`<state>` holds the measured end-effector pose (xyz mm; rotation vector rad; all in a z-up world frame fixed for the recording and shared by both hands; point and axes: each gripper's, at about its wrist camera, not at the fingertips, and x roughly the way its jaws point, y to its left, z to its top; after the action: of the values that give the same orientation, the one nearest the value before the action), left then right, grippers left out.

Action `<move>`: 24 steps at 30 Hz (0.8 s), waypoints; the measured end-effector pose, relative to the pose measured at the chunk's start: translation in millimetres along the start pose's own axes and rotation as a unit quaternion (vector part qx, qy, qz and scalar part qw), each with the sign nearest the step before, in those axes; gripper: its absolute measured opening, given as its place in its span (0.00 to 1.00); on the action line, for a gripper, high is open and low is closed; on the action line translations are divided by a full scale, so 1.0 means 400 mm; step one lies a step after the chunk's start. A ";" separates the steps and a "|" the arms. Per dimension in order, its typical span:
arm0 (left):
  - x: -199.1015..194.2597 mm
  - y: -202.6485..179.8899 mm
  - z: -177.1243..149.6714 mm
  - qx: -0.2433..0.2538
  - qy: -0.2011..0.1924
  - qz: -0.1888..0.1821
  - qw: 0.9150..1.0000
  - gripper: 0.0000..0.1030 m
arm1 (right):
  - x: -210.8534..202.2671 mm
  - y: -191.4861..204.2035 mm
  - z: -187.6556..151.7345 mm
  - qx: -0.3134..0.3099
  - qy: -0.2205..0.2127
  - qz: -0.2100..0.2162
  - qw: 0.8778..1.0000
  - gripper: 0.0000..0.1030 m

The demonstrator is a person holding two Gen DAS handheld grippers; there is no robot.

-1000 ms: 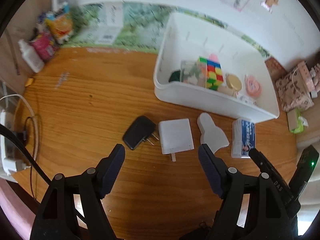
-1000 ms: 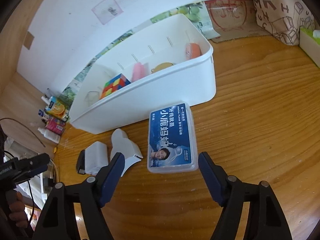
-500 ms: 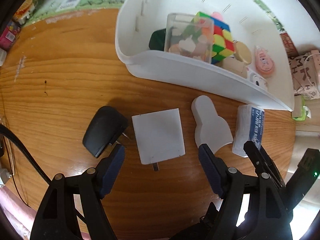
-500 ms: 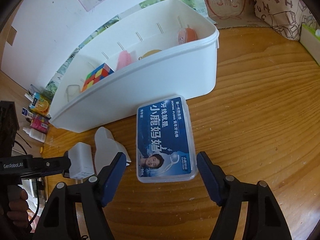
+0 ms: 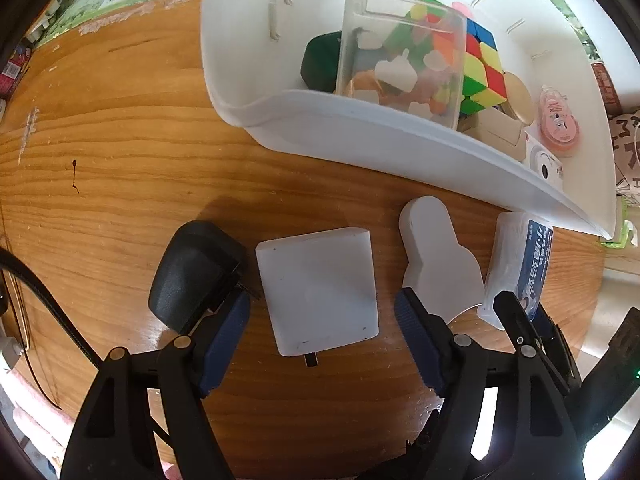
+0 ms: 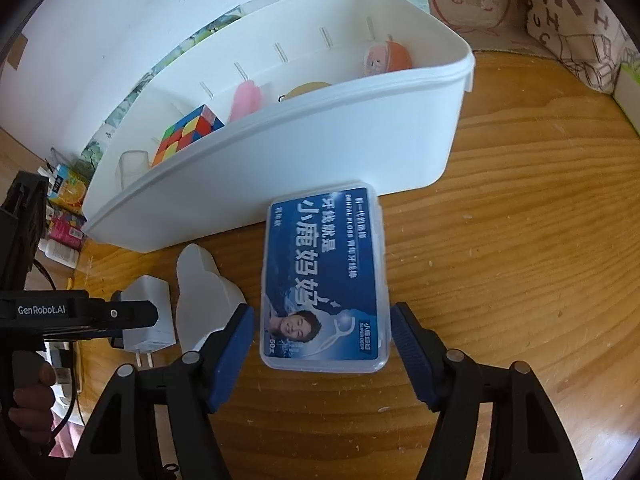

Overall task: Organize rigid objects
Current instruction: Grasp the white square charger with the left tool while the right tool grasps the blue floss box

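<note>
My left gripper (image 5: pixel 322 312) is open, its fingers on either side of a white square charger (image 5: pixel 318 290) lying on the wooden table. A black charger (image 5: pixel 192 272) lies to its left and a white bottle-shaped piece (image 5: pixel 436 260) to its right. My right gripper (image 6: pixel 322 330) is open, straddling the near end of a blue dental floss box (image 6: pixel 324 276), also seen in the left wrist view (image 5: pixel 518 264). A white bin (image 6: pixel 300 152) behind them holds a colour cube (image 5: pixel 480 72), a clear box (image 5: pixel 400 60) and other small items.
Patterned bags (image 6: pixel 576 12) stand at the far right by the wall. Small cartons and bottles (image 6: pixel 64 208) sit at the far left. A black cable (image 5: pixel 48 304) runs along the table's left edge. The left gripper's body (image 6: pixel 60 312) shows in the right wrist view.
Both grippers moved forward and down. The left now straddles the white charger, the right now straddles the floss box. Both stay open.
</note>
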<state>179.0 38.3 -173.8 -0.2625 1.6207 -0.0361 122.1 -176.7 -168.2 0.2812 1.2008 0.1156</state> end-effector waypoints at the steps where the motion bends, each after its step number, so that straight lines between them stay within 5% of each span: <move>1: 0.003 0.003 0.003 -0.001 0.003 0.001 1.000 0.71 | 0.000 0.002 0.001 -0.004 0.001 -0.001 1.000 0.64; 6: 0.026 0.011 -0.001 -0.013 0.024 -0.011 1.000 0.60 | 0.003 0.004 0.001 -0.018 0.007 -0.005 1.000 0.64; 24: -0.009 -0.013 -0.065 0.011 0.021 -0.011 1.000 0.59 | -0.024 -0.006 -0.008 -0.003 0.004 0.018 1.000 0.63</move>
<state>154.2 30.3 -167.5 -0.2640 1.6575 -0.0780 115.6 -180.7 -161.1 0.2965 1.2036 0.1518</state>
